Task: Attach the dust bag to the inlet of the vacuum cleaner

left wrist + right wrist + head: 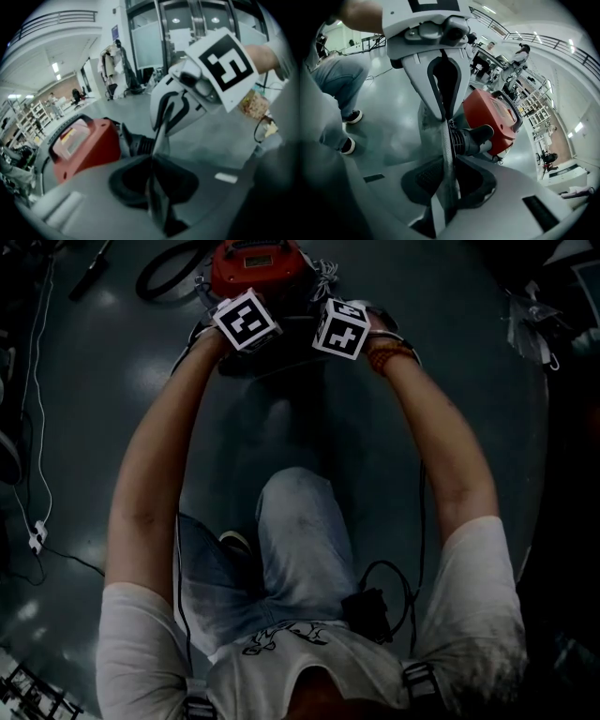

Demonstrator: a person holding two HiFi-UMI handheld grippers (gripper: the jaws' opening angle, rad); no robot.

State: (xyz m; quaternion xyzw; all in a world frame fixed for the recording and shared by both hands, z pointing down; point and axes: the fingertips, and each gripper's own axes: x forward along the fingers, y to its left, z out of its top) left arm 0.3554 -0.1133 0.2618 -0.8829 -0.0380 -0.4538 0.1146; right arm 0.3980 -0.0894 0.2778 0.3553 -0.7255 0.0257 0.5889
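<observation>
Two grippers facing, left gripper (156, 187) and right gripper (447, 187), narrow jaws pinching grey dust bag (446, 157), just beside black inlet (471, 139) of red vacuum cleaner (496, 114)

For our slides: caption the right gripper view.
The right gripper and left gripper pinch the dust bag at the black inlet of the red vacuum cleaner.

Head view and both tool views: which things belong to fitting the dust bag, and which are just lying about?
For the job:
- dust bag
- vacuum cleaner
- inlet
- left tool
- right tool

Lying about:
- white cable
- plug
</observation>
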